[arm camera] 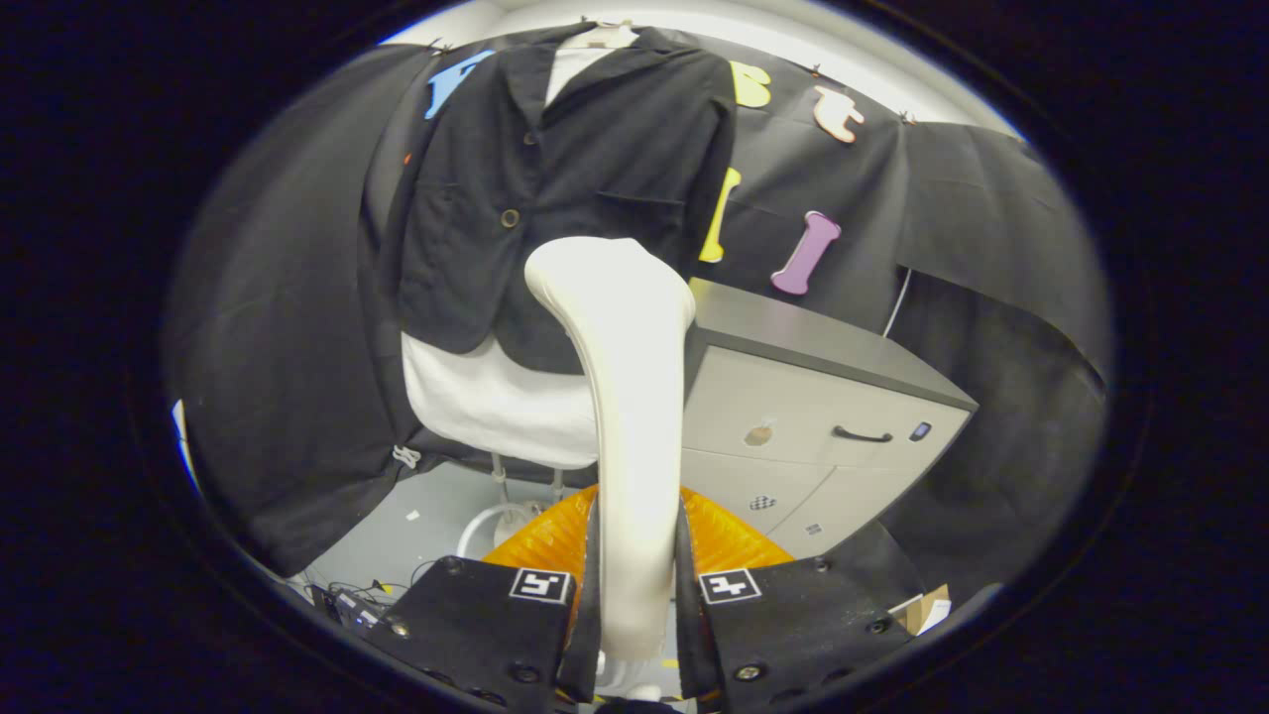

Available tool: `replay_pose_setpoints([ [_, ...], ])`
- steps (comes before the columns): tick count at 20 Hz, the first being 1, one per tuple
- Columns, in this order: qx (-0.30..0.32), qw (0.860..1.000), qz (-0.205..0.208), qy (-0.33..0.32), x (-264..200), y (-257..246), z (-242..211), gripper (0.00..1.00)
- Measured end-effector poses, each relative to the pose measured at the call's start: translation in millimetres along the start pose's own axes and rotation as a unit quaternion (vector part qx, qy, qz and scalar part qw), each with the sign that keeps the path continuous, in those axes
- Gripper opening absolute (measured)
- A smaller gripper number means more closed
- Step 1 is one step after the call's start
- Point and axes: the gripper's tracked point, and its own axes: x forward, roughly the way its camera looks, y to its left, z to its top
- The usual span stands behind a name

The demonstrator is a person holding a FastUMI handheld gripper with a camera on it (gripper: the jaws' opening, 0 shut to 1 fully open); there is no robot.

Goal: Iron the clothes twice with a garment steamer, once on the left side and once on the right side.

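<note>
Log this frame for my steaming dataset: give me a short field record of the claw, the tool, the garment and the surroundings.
claw: shut on steamer, both fingers pressing its handle
steamer: white, upright between the fingers, head toward the garment
jacket: dark, on a hanger, beyond the steamer head, over a white shirt
contact: cannot tell if the head touches the fabric
cabinet: grey, with drawers, beside the garment

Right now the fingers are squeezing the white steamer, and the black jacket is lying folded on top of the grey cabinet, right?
Not quite. The gripper fingers do squeeze the white steamer, but the gripper view shows the black jacket hanging on a hanger against the wall, above and beside the grey cabinet, not folded on it.
</note>
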Motion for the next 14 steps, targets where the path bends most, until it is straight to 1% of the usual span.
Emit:
replay_pose_setpoints([
  [3, 0.012, 1.000, 0.004, -0.002, -16.6, -44.3, -6.5, 0.34],
  [7, 0.020, 1.000, 0.016, -0.001, -51.2, -112.1, -29.7, 0.34],
  [11, 0.026, 0.999, 0.025, 0.005, -85.4, -177.0, -66.3, 0.34],
  [14, 0.023, 0.999, 0.035, 0.015, -95.1, -210.0, -94.5, 0.34],
])
